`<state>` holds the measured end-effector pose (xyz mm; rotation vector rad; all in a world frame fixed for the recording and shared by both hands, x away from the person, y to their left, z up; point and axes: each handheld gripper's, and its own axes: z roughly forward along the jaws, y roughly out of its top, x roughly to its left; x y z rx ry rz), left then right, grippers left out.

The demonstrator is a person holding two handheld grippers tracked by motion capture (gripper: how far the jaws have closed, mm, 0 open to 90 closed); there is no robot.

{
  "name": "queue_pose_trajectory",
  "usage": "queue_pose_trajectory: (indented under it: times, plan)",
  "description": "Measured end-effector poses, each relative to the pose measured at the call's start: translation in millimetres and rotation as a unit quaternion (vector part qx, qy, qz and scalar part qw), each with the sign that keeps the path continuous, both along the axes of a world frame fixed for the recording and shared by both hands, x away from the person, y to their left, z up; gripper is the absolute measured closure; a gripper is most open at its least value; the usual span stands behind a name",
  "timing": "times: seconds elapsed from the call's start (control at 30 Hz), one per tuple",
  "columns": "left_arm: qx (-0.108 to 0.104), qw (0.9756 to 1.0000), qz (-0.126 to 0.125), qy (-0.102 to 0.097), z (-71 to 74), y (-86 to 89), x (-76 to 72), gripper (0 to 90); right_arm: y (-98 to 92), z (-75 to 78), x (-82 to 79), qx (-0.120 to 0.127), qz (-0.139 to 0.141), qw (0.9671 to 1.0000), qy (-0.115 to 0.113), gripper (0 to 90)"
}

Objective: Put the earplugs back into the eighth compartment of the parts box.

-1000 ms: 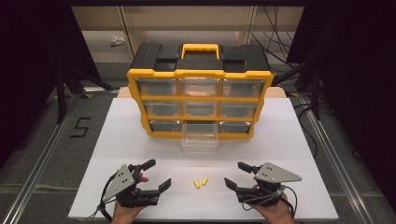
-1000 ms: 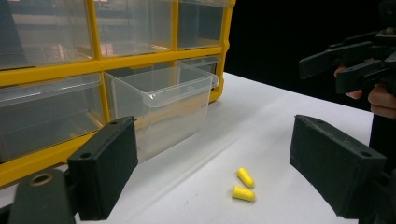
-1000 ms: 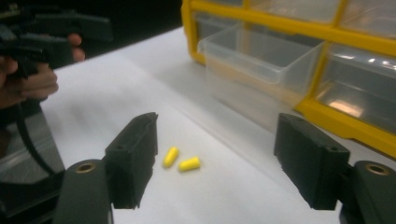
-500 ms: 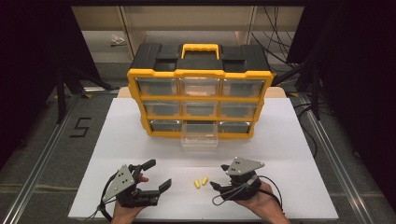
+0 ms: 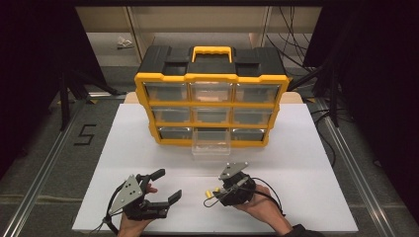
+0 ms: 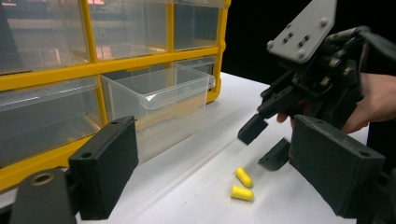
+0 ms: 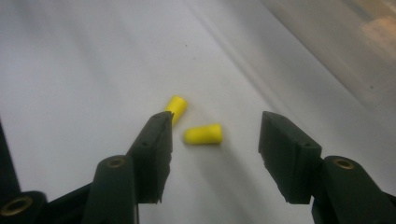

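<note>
Two yellow foam earplugs (image 7: 203, 135) (image 6: 242, 193) lie side by side on the white table, in front of the organizer. My right gripper (image 5: 212, 196) is tilted down over them and open. In the right gripper view one earplug lies between its fingertips (image 7: 159, 135) and the other earplug (image 7: 176, 108) sits just past the left one. The same gripper (image 6: 264, 144) hovers just above the earplugs in the left gripper view. My left gripper (image 5: 169, 184) rests open near the table's front left, with nothing between its jaws.
A yellow and black drawer organizer (image 5: 212, 79) stands at the back of the white table (image 5: 306, 158). Its clear bottom-middle drawer (image 5: 211, 145) (image 6: 159, 100) is pulled out and looks empty. Dark floor and metal rails flank the table.
My right gripper has swung left from the front right and tipped down over the two earplugs. The left gripper and the earplugs have stayed put.
</note>
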<state>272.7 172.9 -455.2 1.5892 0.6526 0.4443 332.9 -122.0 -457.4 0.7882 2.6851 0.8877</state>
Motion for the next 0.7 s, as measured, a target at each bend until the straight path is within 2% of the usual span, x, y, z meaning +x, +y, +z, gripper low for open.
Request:
queue_pose_trajectory:
  times: [0.2, 0.47, 0.7]
  plan:
    - [-0.001, 1.0, 0.001, 0.001, 0.1, 0.5, -0.1, 15.1, 7.7, -9.0, 6.1, -0.014, 0.006, 0.9998, 0.015, 50.9]
    - [-0.001, 1.0, -0.001, 0.002, 0.0, 0.3, 0.3, 15.1, 12.6, -17.7, 11.0, -0.032, 0.012, 0.9992, 0.019, 56.6]
    - [-0.001, 1.0, -0.001, 0.005, 0.0, 0.4, 0.6, 15.1, 13.9, -20.3, 11.4, -0.024, 0.02, 0.9993, 0.023, 68.8]
